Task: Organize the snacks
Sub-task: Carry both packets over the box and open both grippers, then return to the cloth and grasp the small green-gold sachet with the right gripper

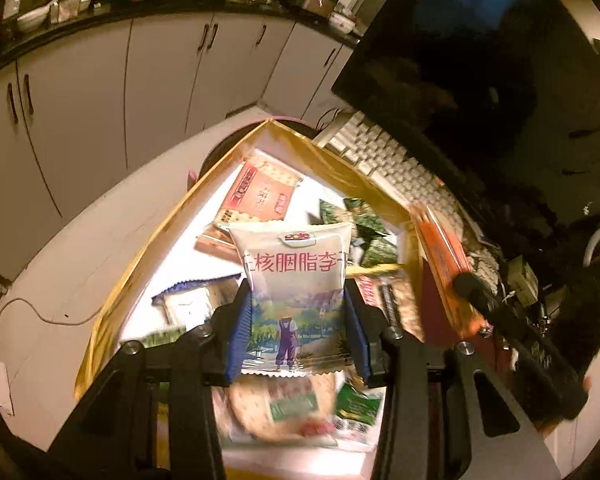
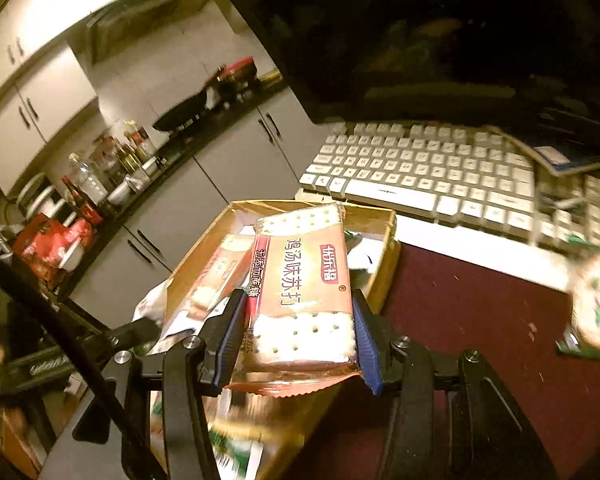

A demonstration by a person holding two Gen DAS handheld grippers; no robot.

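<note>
My left gripper is shut on a white Dole plum packet and holds it above a gold-rimmed box that holds several snack packets, among them a pink cracker packet and green packets. My right gripper is shut on a soda cracker packet and holds it over the near edge of the same box. In the left wrist view the right gripper's dark body shows at the right with the orange cracker packet edge-on.
A white keyboard lies behind the box, under a dark monitor. A round green-and-white snack packet lies on the dark red mat at the right. Kitchen cabinets and a cluttered counter stand beyond the table.
</note>
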